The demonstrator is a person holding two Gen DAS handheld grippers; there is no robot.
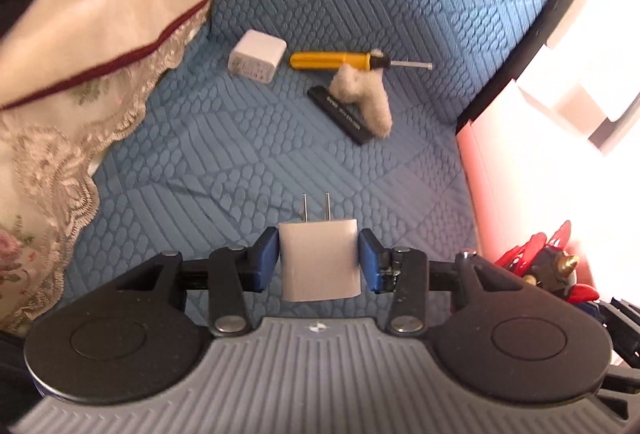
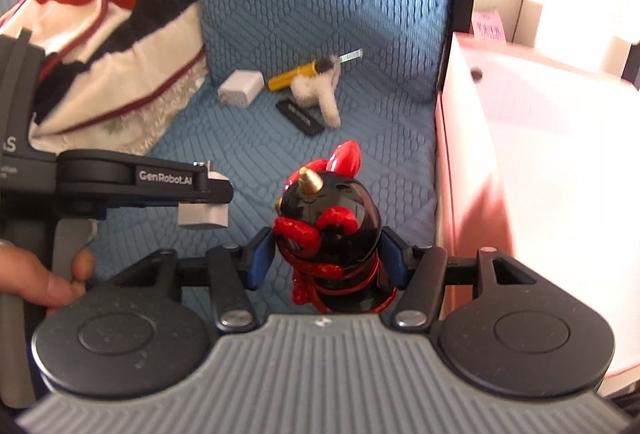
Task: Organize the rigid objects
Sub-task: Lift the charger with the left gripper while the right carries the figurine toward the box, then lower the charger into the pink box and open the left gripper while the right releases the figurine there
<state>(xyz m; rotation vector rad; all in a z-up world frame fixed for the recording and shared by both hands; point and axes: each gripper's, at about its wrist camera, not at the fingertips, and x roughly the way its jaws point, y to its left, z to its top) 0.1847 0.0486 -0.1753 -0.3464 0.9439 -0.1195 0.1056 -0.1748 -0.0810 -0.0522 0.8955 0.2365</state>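
Left hand-held gripper [image 1: 319, 260] clamps a white plug charger [image 1: 319, 262], prongs at 12 o'clock, above the blue bed cover [image 1: 224, 162]. Right hand-held gripper [image 2: 326, 254] grips a red-black horned figurine [image 2: 330, 234]. At 12: second white charger [image 1: 258, 57], yellow screwdriver [image 1: 340, 60], fluffy toy [image 1: 366, 100] on black bar [image 1: 340, 112]. Pink bin [image 2: 540, 174] at 3.

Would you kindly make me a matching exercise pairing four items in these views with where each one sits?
Things:
1. two-prong white charger
2. black-and-red figurine
3. yellow screwdriver
4. fuzzy cream toy

Places:
A. lying partly on the black bar
B. held in the right claw
C. lying on the blue quilt beside the other white charger
D. held in the left claw

Pairs: 1-D, 2-B, 3-C, 4-A
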